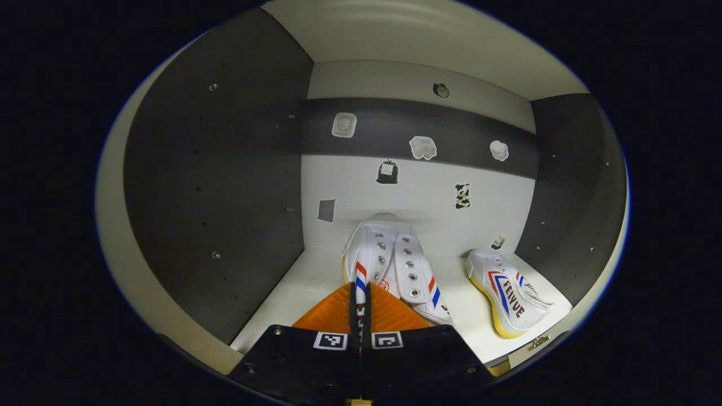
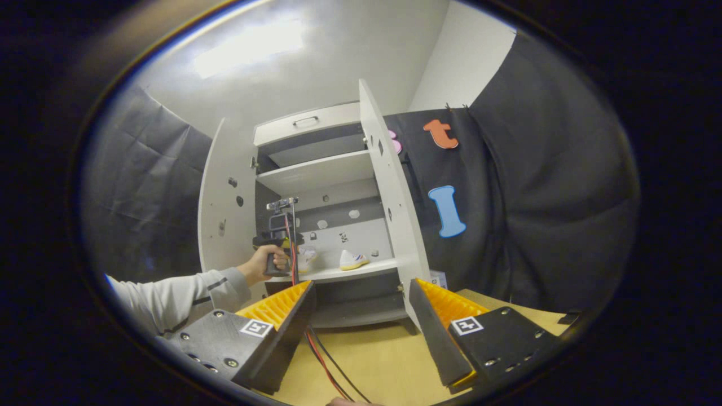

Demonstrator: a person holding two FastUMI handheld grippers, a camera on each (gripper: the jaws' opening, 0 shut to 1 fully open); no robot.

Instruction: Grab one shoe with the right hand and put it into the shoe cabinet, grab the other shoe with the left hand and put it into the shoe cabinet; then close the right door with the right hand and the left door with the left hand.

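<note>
My left gripper (image 1: 359,307) is inside the shoe cabinet, its orange fingers shut on the edge of a white shoe (image 1: 389,254) with red and blue stripes. That shoe rests toe-first toward the back wall on the white shelf (image 1: 316,276). A second white shoe (image 1: 507,293) with a yellow sole lies on the same shelf to the right. In the right gripper view my right gripper (image 2: 361,316) stands open over the wooden table, well back from the cabinet (image 2: 316,169). There a hand holds the left gripper (image 2: 276,242) at the shelf, beside the second shoe (image 2: 353,259).
Both cabinet doors stand open: the left door (image 2: 223,208) and the right door (image 2: 389,197). Dark side walls (image 1: 214,186) close in the compartment, and stickers dot its back wall. Red and black cables (image 2: 321,349) run across the table (image 2: 383,361).
</note>
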